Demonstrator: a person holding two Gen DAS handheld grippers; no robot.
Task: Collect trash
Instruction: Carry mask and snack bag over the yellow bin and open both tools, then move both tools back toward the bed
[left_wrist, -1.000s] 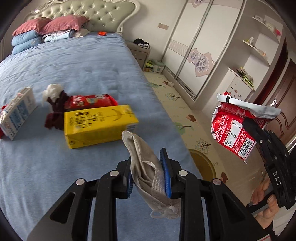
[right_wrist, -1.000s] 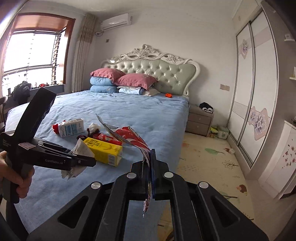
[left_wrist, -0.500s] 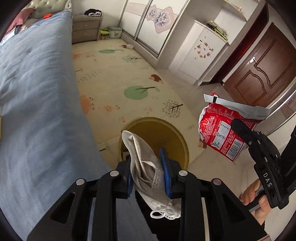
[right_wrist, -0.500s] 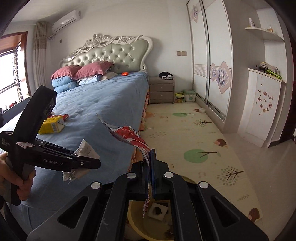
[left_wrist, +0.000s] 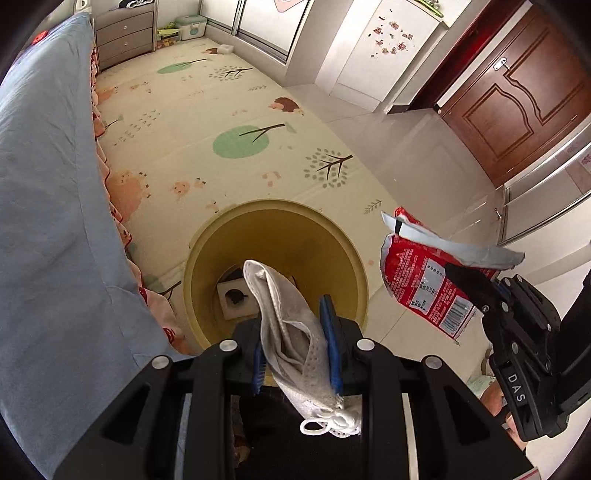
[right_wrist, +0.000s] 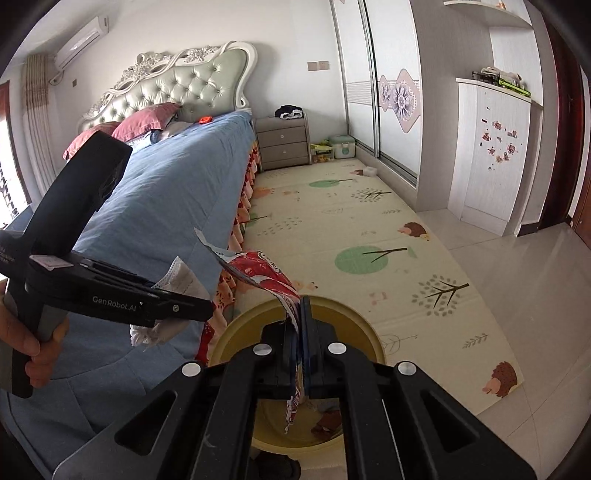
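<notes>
My left gripper (left_wrist: 295, 347) is shut on a crumpled white face mask (left_wrist: 291, 332), held right above the round yellow bin (left_wrist: 343, 243) on the floor beside the bed. Some trash lies in the bin's bottom. My right gripper (right_wrist: 300, 332) is shut on a torn red snack wrapper (right_wrist: 258, 269), also over the yellow bin (right_wrist: 369, 332). In the left wrist view the red wrapper (left_wrist: 421, 280) hangs just right of the bin's rim. In the right wrist view the left gripper (right_wrist: 199, 308) with the mask (right_wrist: 181, 277) is at left, gripped by a hand.
The blue bed (left_wrist: 44, 221) borders the bin on the left. A patterned play mat (left_wrist: 221, 110) covers the floor. Beyond it are a nightstand (right_wrist: 282, 144), wardrobe doors (right_wrist: 384, 92) and a brown door (left_wrist: 517, 88).
Both grippers swung from above the bed down to the floor side and now hang over the yellow bin, the mask and the wrapper still clamped in them.
</notes>
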